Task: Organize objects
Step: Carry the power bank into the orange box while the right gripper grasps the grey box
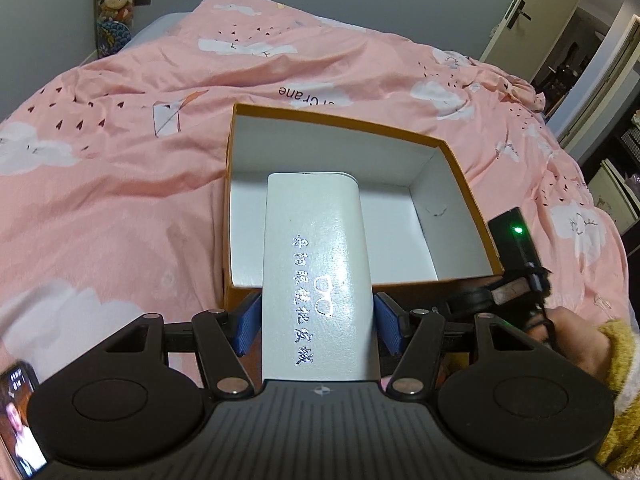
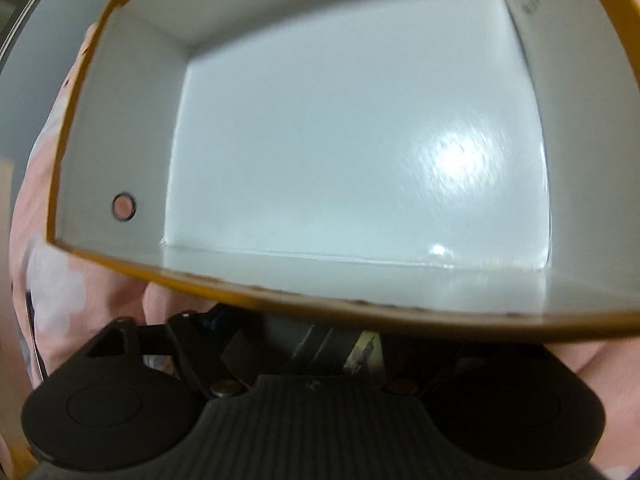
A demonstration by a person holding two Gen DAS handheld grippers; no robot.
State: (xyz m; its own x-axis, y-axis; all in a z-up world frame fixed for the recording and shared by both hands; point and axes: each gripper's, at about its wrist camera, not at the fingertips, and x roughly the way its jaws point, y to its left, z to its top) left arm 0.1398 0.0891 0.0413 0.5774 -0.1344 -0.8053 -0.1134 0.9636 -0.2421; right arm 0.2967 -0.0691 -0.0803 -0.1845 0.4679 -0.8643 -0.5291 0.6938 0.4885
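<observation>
Left hand-held gripper (image 1: pixel 318 326) is clamped on a white rectangular case with silver lettering (image 1: pixel 316 276), blue pads pressing both long sides. Its long axis runs toward 12 o'clock, far end already over the open orange cardboard box with white interior (image 1: pixel 340 120) on the pink bed cover (image 1: pixel 120 160). Right hand-held gripper (image 2: pixel 296 344) sits under the near box wall; whether it is apart or closed cannot be told. Left is judged nearer for placing.

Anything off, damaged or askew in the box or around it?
Nothing serious. The open orange cardboard box with white lining sits square on the pink cloud-print duvet, nothing inside. Only a faint dark scuff low on its right inner wall. The white glasses case sits straight in the left tool.
</observation>
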